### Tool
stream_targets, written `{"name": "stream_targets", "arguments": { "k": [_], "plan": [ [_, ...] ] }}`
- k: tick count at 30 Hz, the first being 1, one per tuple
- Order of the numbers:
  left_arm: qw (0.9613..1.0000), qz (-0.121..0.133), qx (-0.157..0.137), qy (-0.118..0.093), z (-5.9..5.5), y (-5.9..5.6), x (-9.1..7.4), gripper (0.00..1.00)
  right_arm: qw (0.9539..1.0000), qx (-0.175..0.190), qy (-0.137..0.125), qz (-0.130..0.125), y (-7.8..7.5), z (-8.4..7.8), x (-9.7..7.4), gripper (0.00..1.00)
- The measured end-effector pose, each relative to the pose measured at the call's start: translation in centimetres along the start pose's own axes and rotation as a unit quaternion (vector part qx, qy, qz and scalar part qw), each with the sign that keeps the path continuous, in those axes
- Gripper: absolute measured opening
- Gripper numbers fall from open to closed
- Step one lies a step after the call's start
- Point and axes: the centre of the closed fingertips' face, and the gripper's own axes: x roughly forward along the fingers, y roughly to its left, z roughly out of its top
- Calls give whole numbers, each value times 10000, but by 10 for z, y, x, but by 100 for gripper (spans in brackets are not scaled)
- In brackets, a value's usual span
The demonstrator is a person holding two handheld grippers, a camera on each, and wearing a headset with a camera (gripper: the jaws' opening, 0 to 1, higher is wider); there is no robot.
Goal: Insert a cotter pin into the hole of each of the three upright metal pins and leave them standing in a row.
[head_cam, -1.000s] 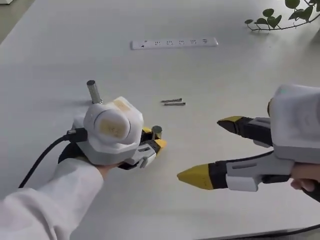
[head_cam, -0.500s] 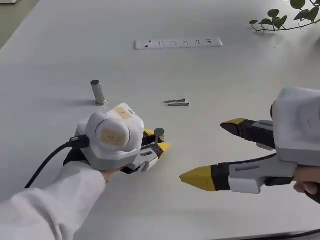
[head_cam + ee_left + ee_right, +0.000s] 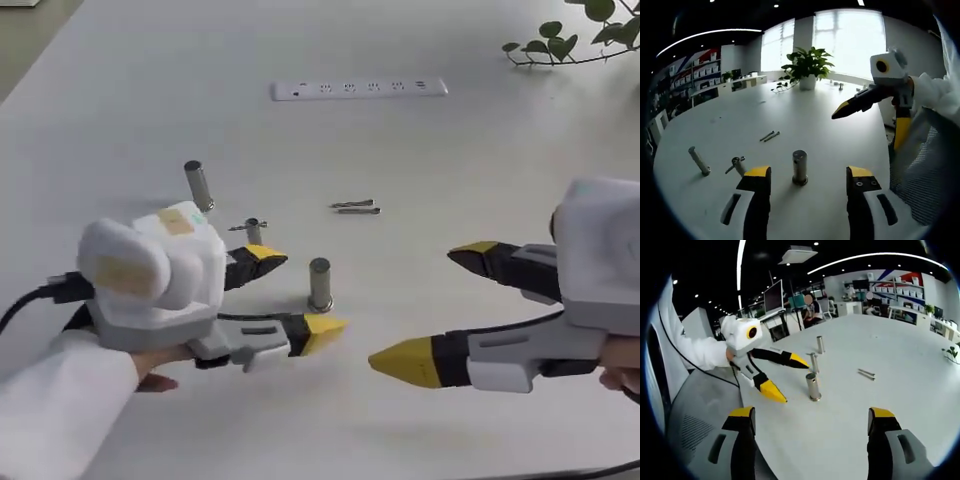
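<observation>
Head view has my left gripper [image 3: 297, 291] open, its yellow-tipped jaws spread wide. The near pin [image 3: 320, 284] stands upright just ahead of the gap and touches neither jaw. In the left gripper view that near pin [image 3: 799, 166] sits almost dead centre in front of me. My right gripper [image 3: 425, 305] is open too and empty, hovering over the table [image 3: 450, 160] to the right of the pin.

The middle pin [image 3: 253, 231] already carries a fitted cotter pin [image 3: 238, 227] through its top. The far pin [image 3: 198, 185] is bare.

The two loose cotter pins [image 3: 354, 207] lie flat, side by side, beyond the near pin. Their long axes run left to right across my view, and they sit roughly between the two grippers. I judge the right gripper has the clearer reach, since the left would have to pass the standing pin.

Half a second ago my left jaws were closed on the near pin. Now they have let go and drawn back toward me, leaving it standing alone. The middle pin, hidden behind the gripper then, is in sight.
</observation>
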Motion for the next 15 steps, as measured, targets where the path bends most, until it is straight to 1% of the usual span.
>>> {"name": "stream_targets", "arguments": {
  "k": [1, 2, 3, 5, 6, 7, 8, 9, 11, 13, 15],
  "plan": [
    [9999, -52, -123, -50, 0, -1, -4, 74, 10000, -2, 2, 2, 0, 0, 0, 91],
    [9995, -156, -258, -56, -1, -4, -10, 81, 10000, -3, 5, 6, 0, 0, 0, 91],
    [9994, -196, -298, -54, -3, -5, -14, 89, 10000, -8, 17, 15, 0, 1, 0, 91],
    [9994, -192, -279, -37, -6, -6, -22, 97, 10000, -32, 48, 32, 0, 1, 1, 91],
    [9997, -80, -218, -1, -7, -6, -26, 99, 10000, -44, 59, 36, -1, 1, 0, 91],
    [9998, -65, -207, -7, -7, -6, -28, 99, 9999, -65, 73, 45, -1, 2, 0, 91],
    [9997, -92, -222, -43, -7, -9, -30, 99, 9999, -85, 77, 47, -2, 3, 0, 91],
    [9994, -188, -285, -59, -5, -16, -33, 99, 9999, -102, 81, 45, -4, 5, 0, 91],
    [9988, -220, -395, -173, -1, -22, -37, 100, 9999, -126, 98, 63, -6, 8, -1, 91],
    [9983, -219, -481, -243, 2, -25, -40, 100, 9998, -158, 134, 61, -11, 10, -1, 91],
    [9981, -187, -529, -235, 3, -27, -42, 99, 9995, -194, 234, 112, -16, 10, 0, 90]
  ]
}}
